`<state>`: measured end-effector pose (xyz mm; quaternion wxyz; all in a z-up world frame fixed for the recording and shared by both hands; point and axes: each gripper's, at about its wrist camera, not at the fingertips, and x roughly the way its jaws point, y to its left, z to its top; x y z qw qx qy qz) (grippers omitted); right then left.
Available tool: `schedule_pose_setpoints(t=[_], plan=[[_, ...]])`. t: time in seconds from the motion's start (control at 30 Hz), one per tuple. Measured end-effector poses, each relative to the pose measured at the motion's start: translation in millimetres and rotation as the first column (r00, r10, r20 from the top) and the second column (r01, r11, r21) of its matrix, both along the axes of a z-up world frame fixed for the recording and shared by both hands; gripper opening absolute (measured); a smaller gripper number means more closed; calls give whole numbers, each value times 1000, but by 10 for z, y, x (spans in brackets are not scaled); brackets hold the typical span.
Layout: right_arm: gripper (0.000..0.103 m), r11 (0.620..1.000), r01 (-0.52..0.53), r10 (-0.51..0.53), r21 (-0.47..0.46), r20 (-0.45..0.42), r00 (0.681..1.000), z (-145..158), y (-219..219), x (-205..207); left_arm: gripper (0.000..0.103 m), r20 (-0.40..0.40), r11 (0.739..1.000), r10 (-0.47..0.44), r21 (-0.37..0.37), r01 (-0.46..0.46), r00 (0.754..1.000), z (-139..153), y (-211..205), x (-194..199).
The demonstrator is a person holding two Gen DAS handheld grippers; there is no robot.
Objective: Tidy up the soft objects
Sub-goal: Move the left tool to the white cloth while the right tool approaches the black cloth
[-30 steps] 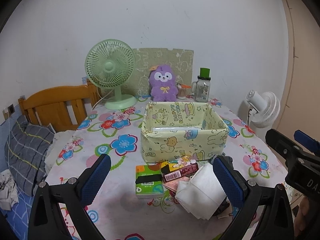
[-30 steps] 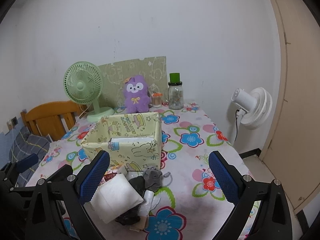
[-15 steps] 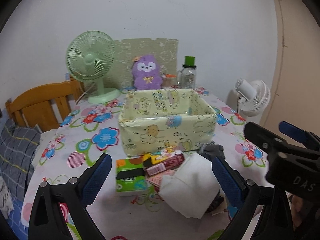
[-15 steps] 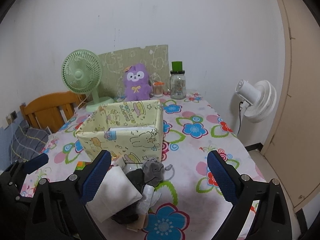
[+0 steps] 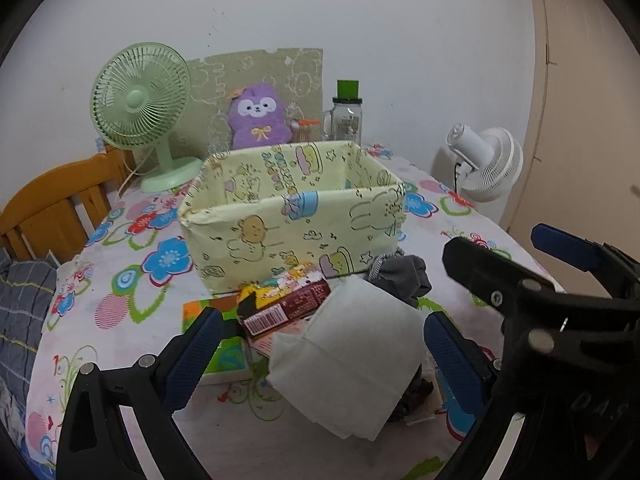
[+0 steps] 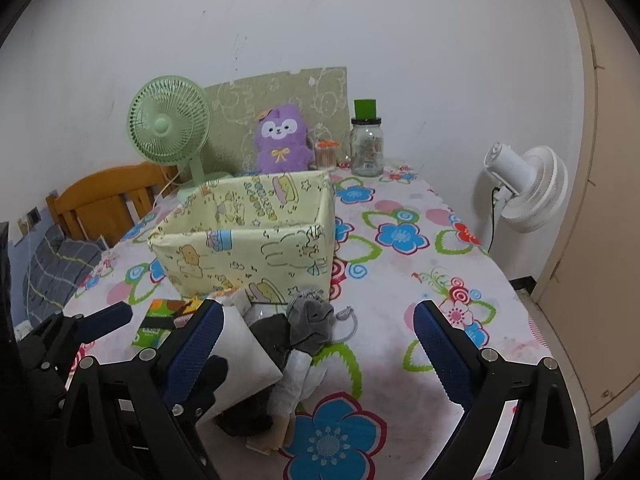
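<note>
A pale yellow cartoon-print storage box [image 5: 292, 220] stands open on the flowered tablecloth; it also shows in the right wrist view [image 6: 256, 240]. In front of it lies a pile: a folded white cloth [image 5: 352, 364], grey socks [image 5: 404, 276], a green tissue pack [image 5: 224, 352] and a brown snack wrapper [image 5: 288, 308]. The right wrist view shows the white cloth [image 6: 248, 364] and grey socks [image 6: 310, 322]. My left gripper [image 5: 320, 344] is open, its fingers on either side of the white cloth. My right gripper [image 6: 318, 340] is open over the socks.
A green desk fan [image 5: 140, 108], a purple plush [image 5: 260, 120] and a glass jar with a green lid [image 5: 347, 116] stand at the table's back. A wooden chair [image 5: 56, 208] is at the left. A white floor fan [image 6: 524, 184] stands at the right.
Both grippers have moved forward and down towards the pile. The white cloth now sits between the left gripper's fingers. Both stay open.
</note>
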<state>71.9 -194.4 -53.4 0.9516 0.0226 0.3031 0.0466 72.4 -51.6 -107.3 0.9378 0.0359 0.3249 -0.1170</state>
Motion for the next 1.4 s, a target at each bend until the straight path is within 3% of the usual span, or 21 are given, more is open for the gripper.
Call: schedule_pose_setpoints(t=[0.37,0.5,0.7,1.4], plan=[[96,1000,-27,27,1,-55,998,-163,11,78,101,-47,999,-43,14,44,998,-167,-137,86],[96,999,-33,33,-1,-77,997,-239,20,113,94,-56,998,-61,10,62,997,-216,-146,127],[96,999,-38,38,-3,-109,993,-330,44,167,94,-81,996,-89,0,90,993,-276,-170,155],[93,999,-36,39,21,-118,992,-312,-35,168,97,-61,992,-124,23,125,990,-210,-237,97]])
